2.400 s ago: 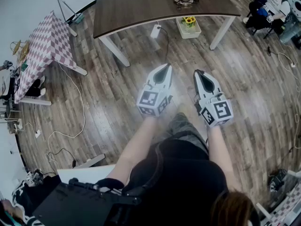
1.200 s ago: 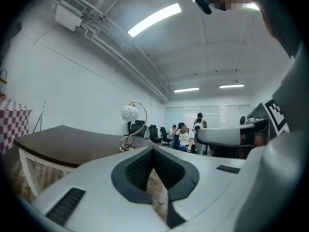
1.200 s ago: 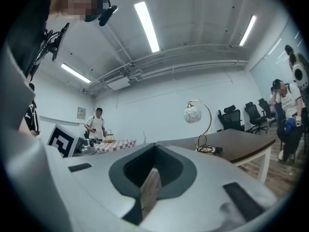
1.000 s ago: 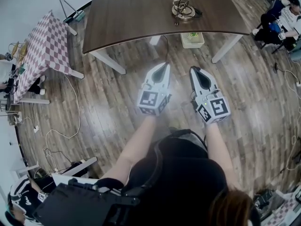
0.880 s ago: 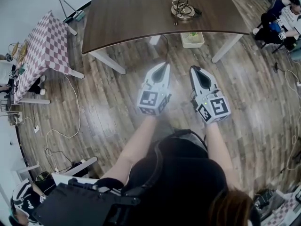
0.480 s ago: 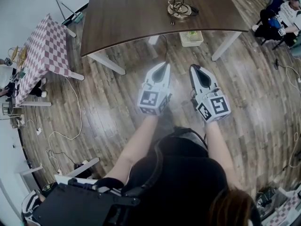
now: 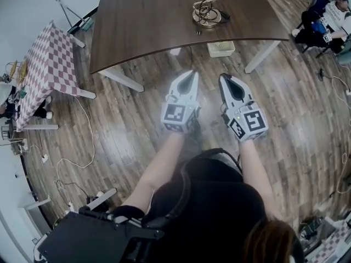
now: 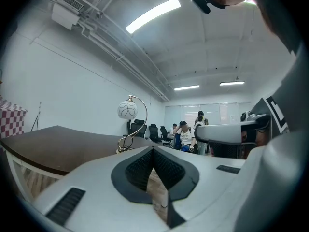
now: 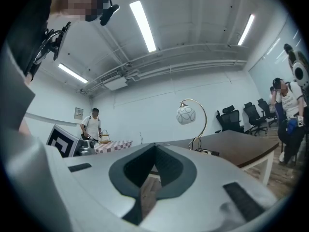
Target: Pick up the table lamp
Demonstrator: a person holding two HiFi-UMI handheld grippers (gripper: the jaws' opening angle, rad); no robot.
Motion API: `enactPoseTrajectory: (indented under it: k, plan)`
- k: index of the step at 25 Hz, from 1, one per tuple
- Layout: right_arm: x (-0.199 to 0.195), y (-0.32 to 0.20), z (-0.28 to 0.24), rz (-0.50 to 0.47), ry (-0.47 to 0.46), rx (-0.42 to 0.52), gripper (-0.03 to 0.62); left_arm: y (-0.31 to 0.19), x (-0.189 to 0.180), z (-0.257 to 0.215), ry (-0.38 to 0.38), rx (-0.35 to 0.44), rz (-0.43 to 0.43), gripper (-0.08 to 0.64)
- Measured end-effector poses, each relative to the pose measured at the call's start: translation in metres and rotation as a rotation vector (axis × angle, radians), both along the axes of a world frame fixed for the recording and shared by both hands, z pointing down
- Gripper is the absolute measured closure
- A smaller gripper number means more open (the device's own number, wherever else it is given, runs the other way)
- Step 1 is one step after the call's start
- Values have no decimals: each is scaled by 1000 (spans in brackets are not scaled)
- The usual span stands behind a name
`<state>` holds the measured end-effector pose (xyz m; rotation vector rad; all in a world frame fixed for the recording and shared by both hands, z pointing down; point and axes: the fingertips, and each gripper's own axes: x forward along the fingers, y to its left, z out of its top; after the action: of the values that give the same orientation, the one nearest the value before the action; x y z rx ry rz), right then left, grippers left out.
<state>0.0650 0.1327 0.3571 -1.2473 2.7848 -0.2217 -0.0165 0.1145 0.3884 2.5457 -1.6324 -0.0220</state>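
Observation:
The table lamp [image 7: 207,11] stands near the far edge of a dark wooden table [image 7: 148,23]: a coiled brass base, a curved brass arm and a white patterned globe shade. The lamp [image 8: 128,111] shows ahead and slightly left in the left gripper view, and the lamp [image 9: 189,116] ahead and right in the right gripper view. My left gripper [image 7: 190,74] and right gripper [image 7: 224,78] are held side by side over the floor, short of the table's near edge. Both are shut with nothing between their jaws.
A checkered-cloth table [image 7: 46,64] stands at the left, with cables [image 7: 82,141] trailing over the wooden floor. A white basket [image 7: 220,49] sits under the dark table. People sit among office chairs [image 7: 323,21] at the far right. A person [image 9: 92,124] stands by the checkered table.
The dark table and lamp have drawn nearer and slid up in the head view as both grippers moved toward them. Their jaws stayed shut.

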Motion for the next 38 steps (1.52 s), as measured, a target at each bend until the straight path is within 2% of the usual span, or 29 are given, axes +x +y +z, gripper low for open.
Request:
enactPoseTrajectory:
  k: [11,38]
  plan:
    - [-19,-54,5,-22,13,-17,589,-58,-8,6,-9,-24,25,560]
    - [-44,-181,19,74,11,-68,588,-190,-24,20,-7,-53,122,560]
